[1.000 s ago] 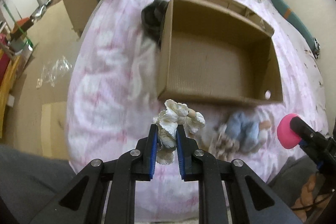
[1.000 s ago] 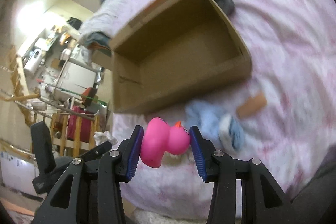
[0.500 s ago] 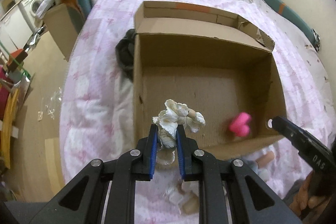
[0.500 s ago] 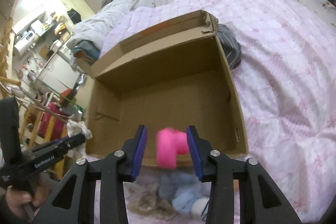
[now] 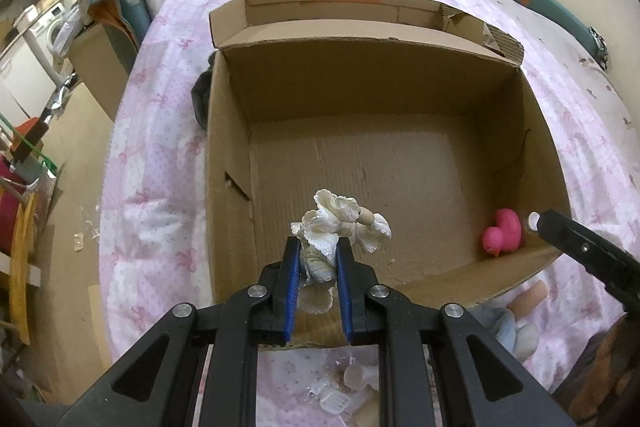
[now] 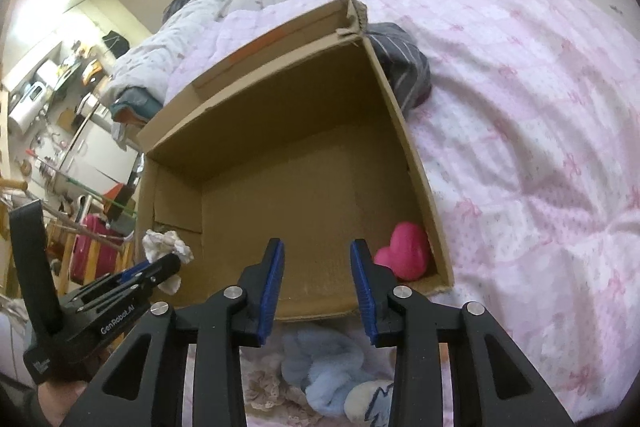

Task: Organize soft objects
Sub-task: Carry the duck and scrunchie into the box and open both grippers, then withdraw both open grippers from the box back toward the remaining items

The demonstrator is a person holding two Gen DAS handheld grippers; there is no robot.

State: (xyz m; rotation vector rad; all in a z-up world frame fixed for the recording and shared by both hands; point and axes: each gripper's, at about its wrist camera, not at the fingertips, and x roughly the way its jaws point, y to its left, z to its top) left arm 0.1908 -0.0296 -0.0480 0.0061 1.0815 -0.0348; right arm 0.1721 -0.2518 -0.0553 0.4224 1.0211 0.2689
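Note:
An open cardboard box point(image 5: 224, 187) lies on the pink bed; it also shows in the right wrist view point(image 6: 416, 163). My left gripper point(image 5: 318, 259) is shut on a white frilly doll point(image 5: 340, 223) and holds it above the box's near left part; the doll also shows in the right wrist view point(image 6: 164, 247). My right gripper point(image 6: 316, 267) is open and empty above the box's near edge. A pink rubber duck point(image 5: 502, 233) lies in the box's near right corner, also in the right wrist view point(image 6: 406, 251).
A blue-clothed soft doll point(image 6: 332, 383) lies on the bed just in front of the box, also in the left wrist view point(image 5: 516, 323). A dark striped cloth point(image 6: 404, 63) lies beside the box. The pink quilt point(image 6: 540, 147) spreads around. Floor clutter lies left of the bed.
The pink duck left my right gripper and now lies in the box's corner; the right gripper has opened. My left gripper has moved over the box with the doll.

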